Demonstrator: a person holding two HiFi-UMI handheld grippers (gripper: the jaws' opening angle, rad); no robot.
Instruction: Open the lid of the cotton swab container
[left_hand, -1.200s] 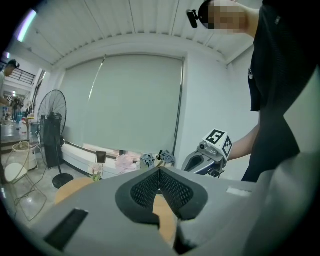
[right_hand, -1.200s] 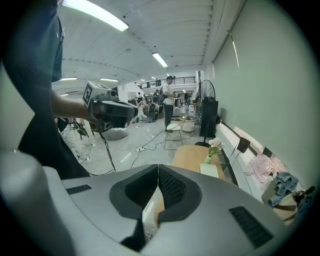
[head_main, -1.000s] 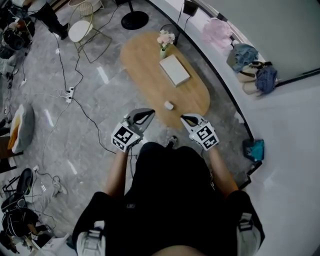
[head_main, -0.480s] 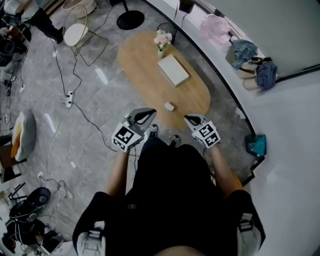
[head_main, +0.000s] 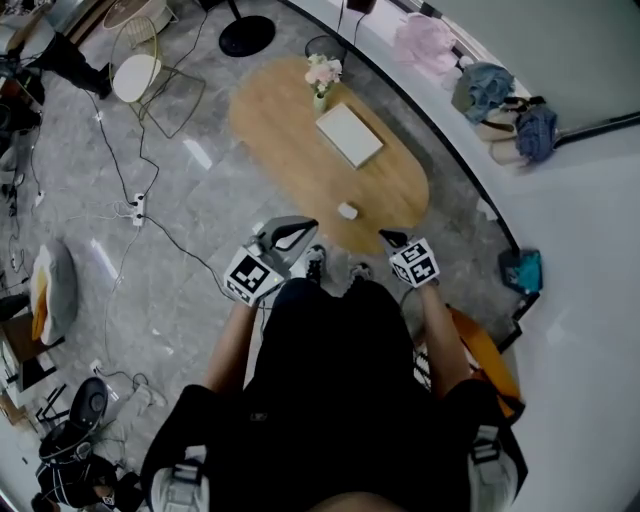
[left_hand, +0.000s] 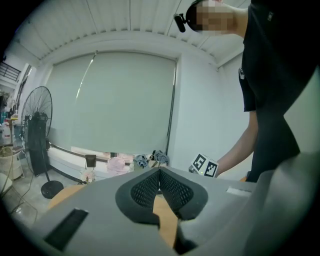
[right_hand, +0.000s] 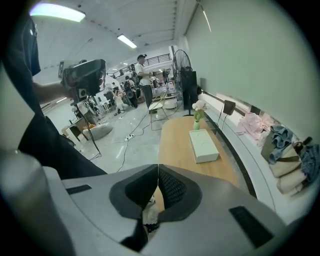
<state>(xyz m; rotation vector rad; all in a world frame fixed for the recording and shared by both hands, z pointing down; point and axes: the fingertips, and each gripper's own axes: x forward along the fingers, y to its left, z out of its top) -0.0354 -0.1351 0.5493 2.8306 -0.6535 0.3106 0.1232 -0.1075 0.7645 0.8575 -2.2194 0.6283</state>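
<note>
Status: task judged not started, approach only.

- The cotton swab container (head_main: 347, 211) is seen as a small white item on the oval wooden table (head_main: 290, 140), close to the table's near end. It lies just beyond the two grippers and roughly between them.
- The lid is too small in the head view to be made out, so open or closed cannot be told. Nothing is touching the container.
- State of the left gripper (head_main: 292, 230): jaws are pressed together with nothing between the pads, as the left gripper view shows. It is held off the table's near-left edge, over the floor and apart from the container.
- State of the right gripper (head_main: 388, 238): jaws are likewise together and empty. It is angled down at the table's near end, near the container but not on it.
- In the right gripper view the white box (right_hand: 203, 145) and the flower vase (right_hand: 198, 116) are seen further along the table. The container itself cannot be picked out there.

Remaining, as judged:
- Jaws are to be opened.
- The container is to be reached.
- The body is probably to be clamped by one gripper.
- The lid is to be lifted or flipped by the other.

None of these steps is shown as done.
</note>
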